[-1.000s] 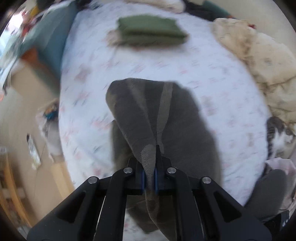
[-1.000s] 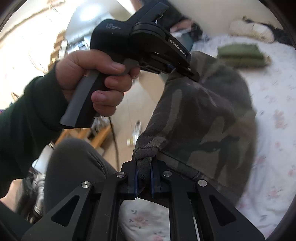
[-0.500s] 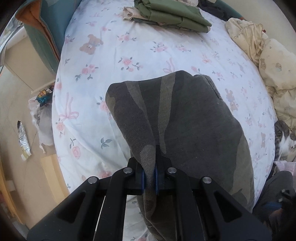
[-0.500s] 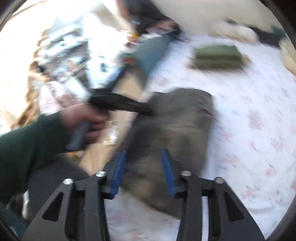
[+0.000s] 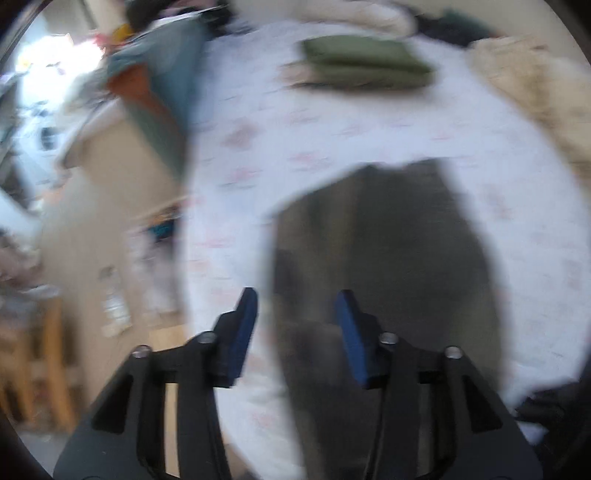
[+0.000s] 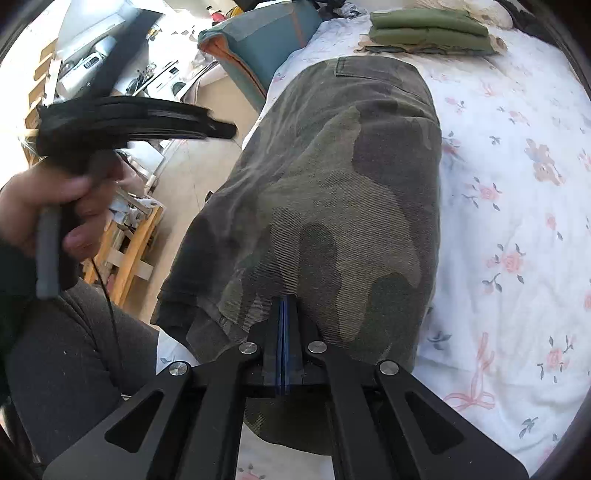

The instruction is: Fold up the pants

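The camouflage pants (image 6: 351,166) lie folded on the flowered bed sheet (image 6: 517,184), their near end at the bed's edge. My right gripper (image 6: 282,325) is shut just above that near end, pads together, with no cloth between them. In the blurred left wrist view my left gripper (image 5: 297,299) hangs over the pants (image 5: 388,258). Its jaws are opening, and its blue pads (image 5: 243,321) stand apart and touch no fabric. A hand (image 6: 55,206) holds the left gripper (image 6: 221,131) to the left of the pants.
A stack of folded green pants (image 6: 428,27) sits at the far end of the bed. A teal and orange cushion (image 6: 266,48) leans at the bed's left corner. A crumpled beige blanket (image 5: 535,92) lies at right. The person's dark-trousered leg (image 6: 74,350) and wooden furniture (image 6: 129,251) are at left.
My left gripper has let go of the pants and spread its jaws; the cloth now lies flat. My right gripper released the hem, opened, then shut with nothing in it, lower over the pants.
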A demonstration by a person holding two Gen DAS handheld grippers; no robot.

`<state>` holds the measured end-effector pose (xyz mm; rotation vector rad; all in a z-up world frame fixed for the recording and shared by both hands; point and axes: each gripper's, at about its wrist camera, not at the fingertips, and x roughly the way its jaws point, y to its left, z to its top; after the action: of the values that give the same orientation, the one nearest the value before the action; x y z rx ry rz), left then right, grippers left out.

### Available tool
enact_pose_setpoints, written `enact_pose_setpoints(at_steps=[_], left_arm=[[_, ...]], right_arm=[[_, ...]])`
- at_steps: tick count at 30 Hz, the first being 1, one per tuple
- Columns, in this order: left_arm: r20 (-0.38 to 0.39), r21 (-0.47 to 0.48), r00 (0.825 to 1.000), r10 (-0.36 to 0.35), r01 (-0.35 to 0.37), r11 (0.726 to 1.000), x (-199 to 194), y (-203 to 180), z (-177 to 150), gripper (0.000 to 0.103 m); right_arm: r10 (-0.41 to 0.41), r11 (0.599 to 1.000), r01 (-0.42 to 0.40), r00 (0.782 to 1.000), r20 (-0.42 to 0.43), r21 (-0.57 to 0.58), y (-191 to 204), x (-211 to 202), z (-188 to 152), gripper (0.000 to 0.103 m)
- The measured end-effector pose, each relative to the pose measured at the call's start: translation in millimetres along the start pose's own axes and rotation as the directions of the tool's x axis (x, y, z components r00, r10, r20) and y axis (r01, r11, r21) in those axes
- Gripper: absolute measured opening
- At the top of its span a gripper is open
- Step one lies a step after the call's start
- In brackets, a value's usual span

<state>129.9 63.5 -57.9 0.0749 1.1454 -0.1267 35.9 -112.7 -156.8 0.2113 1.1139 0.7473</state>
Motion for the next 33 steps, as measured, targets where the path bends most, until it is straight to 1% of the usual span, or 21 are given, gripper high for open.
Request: enact_pose_setpoints(at_steps=[1,2,3,4,7,8,9,11,13,14,15,18,20,22,23,24,28,29,30,32,33], left_arm=[[-0.032,0.013,0.996,-0.081,0.081,0.997,3,-11,-5,0.044],[-0.081,0.028,0.989,-0.12,0.123,0.992,10,-19,-10,0.044],[-0.135,0.038,0.983,-0.121,0.128,0.991,21,-27,-14,0.045],[-0.214,0.019,0.97,-0.118,0.125,0.992,40,-29,-21,0.044],[-0.258,-0.067,0.954,-0.156,0.143,0.987,59,-16,-21,0.046],[-0.265,-0.094,0.948,-0.175,0.155,0.983,61,-10,-17,0.046],[-0.266,-0.106,0.946,-0.183,0.16,0.981,60,-9,-17,0.048],[-0.274,-0.135,0.943,-0.192,0.16,0.978,63,-2,-18,0.05],[-0.273,-0.119,0.946,-0.176,0.148,0.982,62,-4,-17,0.05],[-0.266,-0.082,0.952,-0.149,0.132,0.988,60,-8,-16,0.051],[-0.262,-0.065,0.955,-0.136,0.123,0.99,59,-12,-18,0.051],[-0.254,-0.027,0.963,-0.096,0.092,0.995,54,-21,-19,0.053],[-0.255,-0.024,0.962,-0.094,0.091,0.996,55,-21,-18,0.053],[-0.256,-0.028,0.962,-0.097,0.093,0.995,56,-20,-18,0.054],[-0.257,-0.033,0.961,-0.101,0.096,0.995,56,-19,-18,0.055],[-0.256,-0.036,0.961,-0.101,0.095,0.995,58,-20,-17,0.057],[-0.256,-0.033,0.961,-0.102,0.096,0.995,60,-16,-18,0.062],[-0.258,-0.034,0.961,-0.103,0.097,0.995,60,-16,-18,0.062],[-0.259,-0.036,0.96,-0.104,0.098,0.995,61,-16,-18,0.063],[-0.257,-0.03,0.961,-0.101,0.097,0.995,61,-16,-18,0.064],[-0.256,-0.028,0.961,-0.102,0.098,0.995,61,-17,-18,0.064]], right_arm=[[0.008,1.0,-0.008,1.0,-0.002,0.005,-1,1,1,0.0],[0.021,1.0,-0.021,1.0,-0.007,0.018,-2,0,0,0.0],[0.031,0.999,-0.031,0.999,-0.008,0.032,-9,1,4,0.0],[0.066,0.996,-0.065,0.998,-0.008,0.06,-13,-4,3,0.0],[0.128,0.983,-0.127,0.992,0.002,0.135,-29,-17,1,0.0],[0.145,0.973,-0.148,0.989,0.031,0.175,-37,-29,-3,0.002],[0.158,0.965,-0.167,0.986,0.058,0.203,-40,-38,-5,0.008],[0.154,0.92,-0.199,0.976,0.156,0.336,-64,-65,-17,0.008],[0.125,0.876,-0.199,0.973,0.192,0.44,-83,-72,-31,0.021],[0.108,0.85,-0.187,0.977,0.186,0.492,-93,-71,-40,0.053],[0.104,0.835,-0.185,0.978,0.181,0.519,-97,-69,-45,0.076],[0.193,0.733,-0.251,0.968,0.162,0.633,-108,-41,-69,0.078],[0.228,0.703,-0.269,0.962,0.15,0.658,-108,-22,-77,0.082],[0.263,0.648,-0.324,0.945,0.196,0.69,-107,-7,-89,0.087],[0.272,0.64,-0.342,0.939,0.213,0.688,-102,-4,-90,0.089],[0.273,0.64,-0.352,0.935,0.225,0.683,-97,-2,-89,0.092],[0.237,0.678,-0.315,0.949,0.207,0.664,-84,4,-81,0.098],[0.218,0.693,-0.291,0.957,0.193,0.66,-81,8,-76,0.098],[0.177,0.726,-0.245,0.969,0.17,0.643,-78,5,-74,0.098],[0.112,0.751,-0.189,0.981,0.16,0.632,-79,1,-75,0.098],[0.089,0.751,-0.178,0.981,0.17,0.636,-82,-3,-79,0.097]])
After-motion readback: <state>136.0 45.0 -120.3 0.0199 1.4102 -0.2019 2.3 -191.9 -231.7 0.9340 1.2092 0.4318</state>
